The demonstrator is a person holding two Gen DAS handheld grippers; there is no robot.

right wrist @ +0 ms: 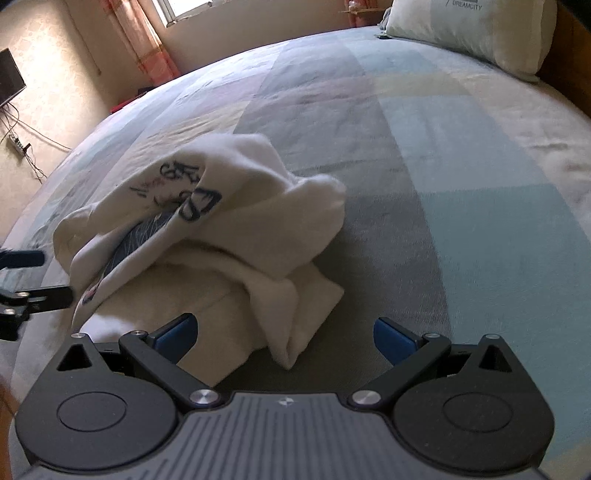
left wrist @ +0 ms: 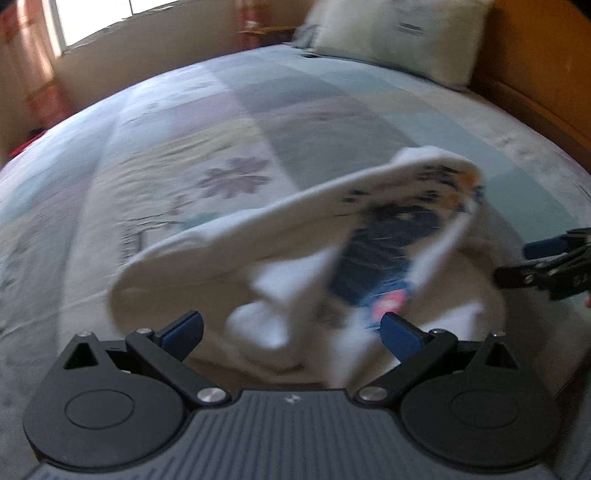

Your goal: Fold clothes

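Observation:
A crumpled white garment (left wrist: 280,266) with a dark blue print lies bunched on the bed; the right wrist view shows the same garment (right wrist: 207,236) with black lettering on a raised fold. My left gripper (left wrist: 291,330) is open, its blue pads either side of the cloth's near edge, gripping nothing. My right gripper (right wrist: 284,336) is open too, just short of a hanging corner of the cloth. Each gripper shows at the other view's edge: the right one (left wrist: 546,262) beside the garment's right, the left one (right wrist: 26,277) at its left.
The bed (right wrist: 443,155) carries a pastel patchwork cover with flower prints. A pale pillow (right wrist: 476,33) lies at the far right by a wooden headboard (left wrist: 535,74). A window with an orange curtain (right wrist: 144,40) and a floor with cables (right wrist: 22,144) lie beyond the left side.

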